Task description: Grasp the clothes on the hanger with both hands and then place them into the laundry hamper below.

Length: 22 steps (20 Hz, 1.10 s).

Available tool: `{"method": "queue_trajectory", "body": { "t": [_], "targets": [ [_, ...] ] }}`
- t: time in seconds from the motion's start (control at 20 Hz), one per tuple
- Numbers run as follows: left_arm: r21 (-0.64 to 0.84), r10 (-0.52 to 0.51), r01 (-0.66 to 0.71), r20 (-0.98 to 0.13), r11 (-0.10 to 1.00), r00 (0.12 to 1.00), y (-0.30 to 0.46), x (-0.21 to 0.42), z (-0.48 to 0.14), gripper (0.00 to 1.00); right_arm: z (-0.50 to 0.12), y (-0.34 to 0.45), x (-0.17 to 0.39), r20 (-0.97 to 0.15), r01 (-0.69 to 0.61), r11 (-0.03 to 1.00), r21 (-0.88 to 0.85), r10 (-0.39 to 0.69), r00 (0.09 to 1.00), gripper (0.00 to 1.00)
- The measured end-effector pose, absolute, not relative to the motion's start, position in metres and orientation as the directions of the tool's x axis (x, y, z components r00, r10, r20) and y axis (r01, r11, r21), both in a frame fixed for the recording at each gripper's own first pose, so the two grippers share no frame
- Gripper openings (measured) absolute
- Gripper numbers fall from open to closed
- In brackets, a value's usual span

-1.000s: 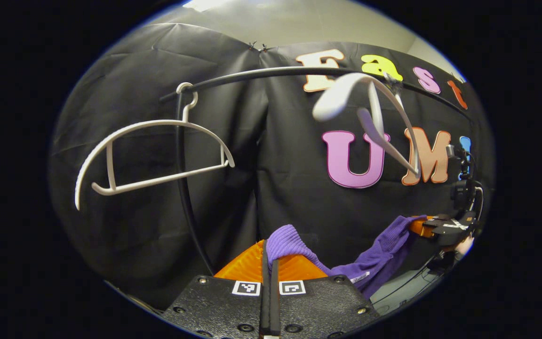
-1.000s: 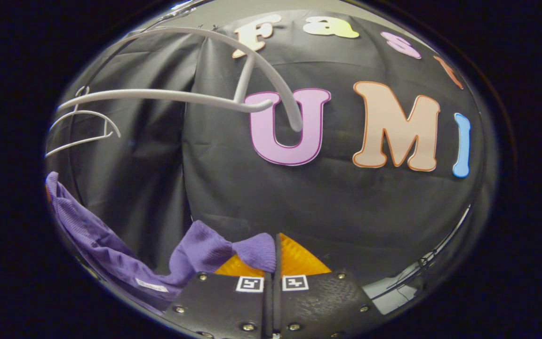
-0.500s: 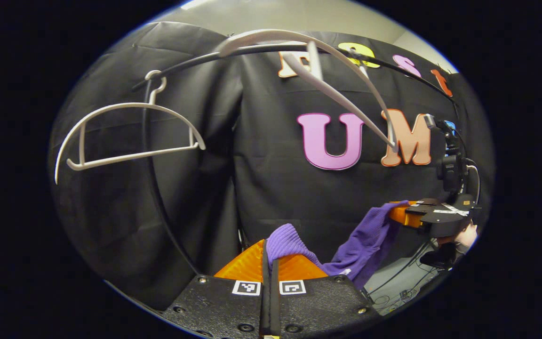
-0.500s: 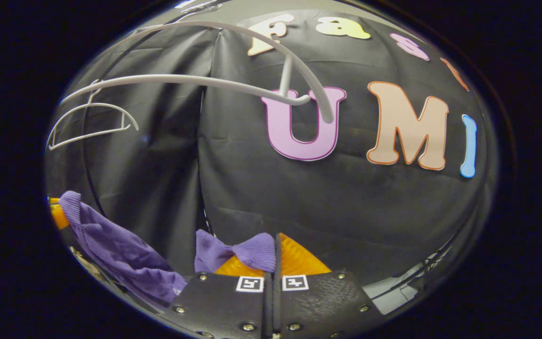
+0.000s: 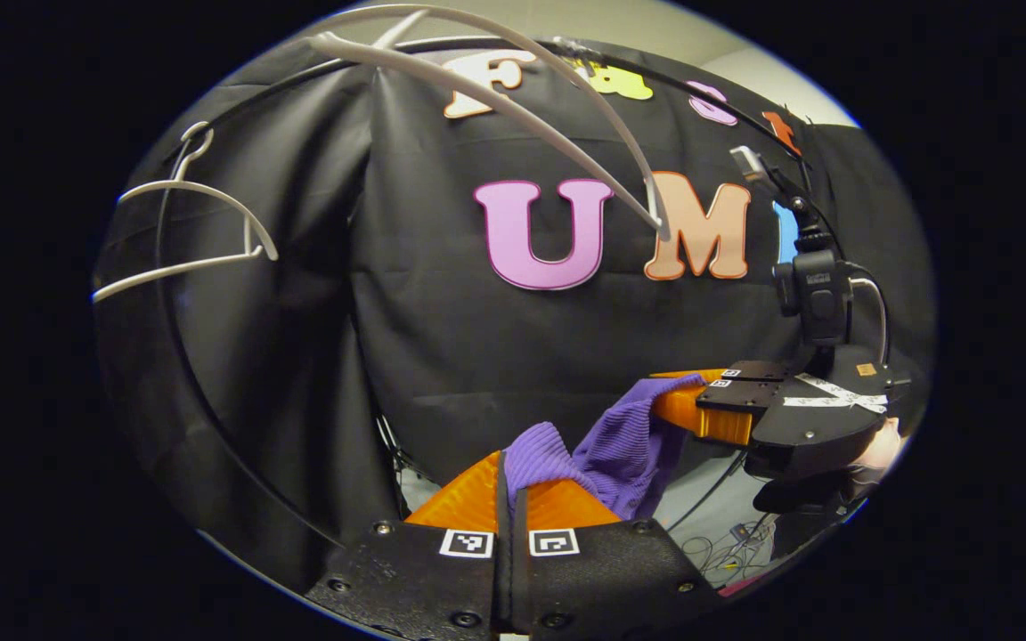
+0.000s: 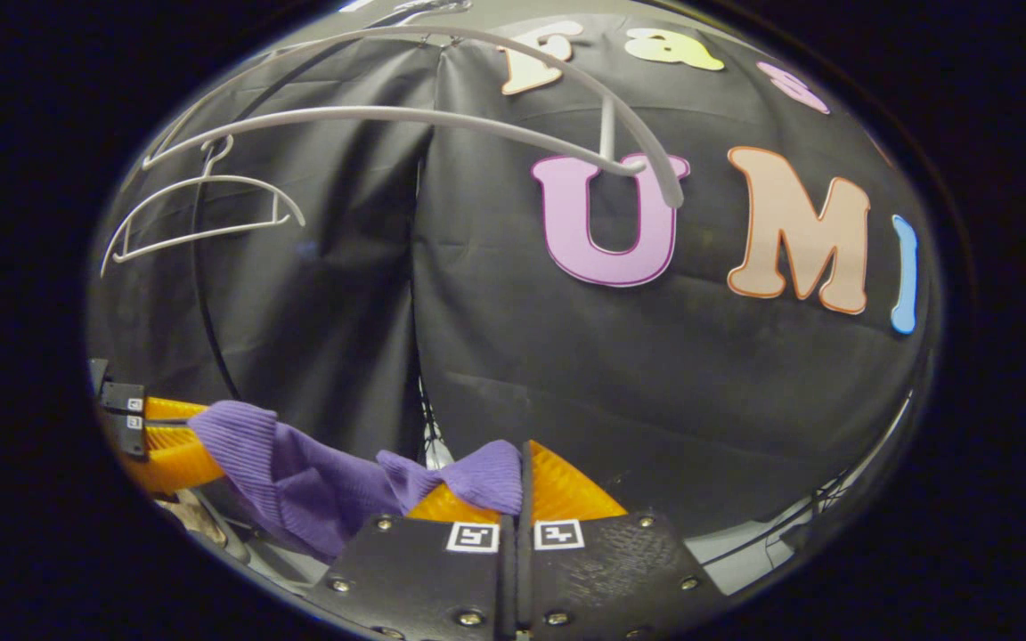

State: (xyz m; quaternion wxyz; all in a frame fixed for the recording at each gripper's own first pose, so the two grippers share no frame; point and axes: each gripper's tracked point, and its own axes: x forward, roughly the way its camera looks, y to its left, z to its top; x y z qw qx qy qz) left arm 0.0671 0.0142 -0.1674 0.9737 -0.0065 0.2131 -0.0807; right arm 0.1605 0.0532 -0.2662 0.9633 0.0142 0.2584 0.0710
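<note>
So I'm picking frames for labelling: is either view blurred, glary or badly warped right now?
Left gripper view: sharp, dim even light, no glare; fisheye bends the clothes rail and near hanger. Right gripper view: also sharp; purple garment crisp between both tongs, though the far hanger looks small and curved near the edge.

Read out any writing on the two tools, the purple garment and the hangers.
On the left tool: square markers, coded patterns, no words.
On the right tool: the same kind of patterns, no words.
On the black camera block: small print, too small to read.
On the purple garment and the white hangers: no writing to be seen.
</note>
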Motion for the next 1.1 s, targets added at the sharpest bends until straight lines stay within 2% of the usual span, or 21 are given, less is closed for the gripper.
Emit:
{"method": "queue_trajectory", "body": {
  "t": [0.35, 0.7, 1.1],
  "targets": [
    [-0.120, -0.206, 0.168, -0.533, 0.978, 0.821, -0.006, 0.062, -0.214, 0.01, -0.309, 0.052, 0.135, -0.578, -0.132, 0.989, 0.060, 0.143, 0.804, 0.02],
    [-0.159, -0.223, 0.158, -0.635, 0.975, 0.739, -0.017, 0.056, -0.250, 0.01, -0.359, 0.047, 0.106, -0.671, -0.132, 0.989, 0.063, 0.140, 0.729, 0.00],
    [-0.162, -0.194, 0.109, -0.750, 0.981, 0.632, -0.019, 0.045, -0.274, 0.01, -0.390, 0.046, 0.080, -0.749, -0.121, 0.989, 0.085, 0.144, 0.647, 0.00]
  ]
}}
